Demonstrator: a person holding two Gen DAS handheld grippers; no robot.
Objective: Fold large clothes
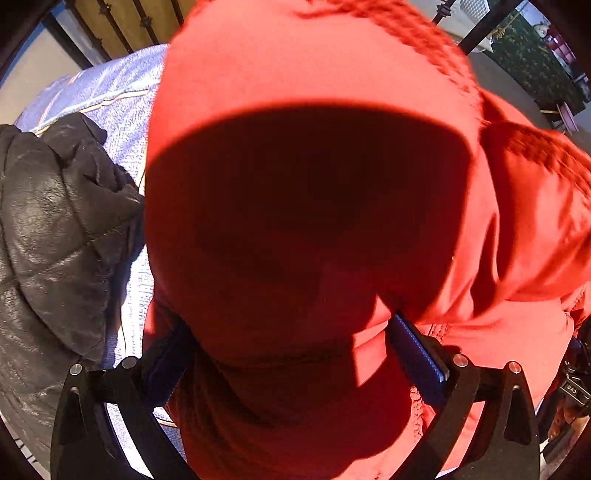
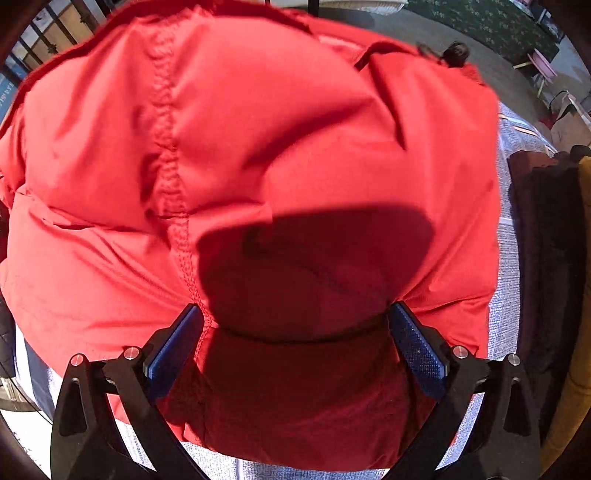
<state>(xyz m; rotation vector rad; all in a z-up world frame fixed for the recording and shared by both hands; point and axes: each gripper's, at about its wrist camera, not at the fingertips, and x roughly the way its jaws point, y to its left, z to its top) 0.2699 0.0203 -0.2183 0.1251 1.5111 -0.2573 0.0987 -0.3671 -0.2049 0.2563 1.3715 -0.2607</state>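
Observation:
A big puffy red jacket (image 1: 314, 74) fills the left wrist view and also the right wrist view (image 2: 277, 129), lying on a pale blue bed cover (image 1: 122, 92). My left gripper (image 1: 291, 343) stands wide open with its blue-padded fingers (image 1: 417, 354) on either side of a bulge of the jacket, in its own shadow. My right gripper (image 2: 295, 332) is also wide open, its blue pads (image 2: 417, 354) flanking a dark-shadowed fold of the jacket near a stitched seam (image 2: 170, 177). Neither pinches the cloth.
A black quilted leather jacket (image 1: 48, 236) lies on the bed left of the red one. Dark and mustard clothes (image 2: 554, 258) lie at the right. A metal bed frame (image 1: 122, 22) stands behind. A dark green patterned carpet (image 1: 532, 62) lies beyond.

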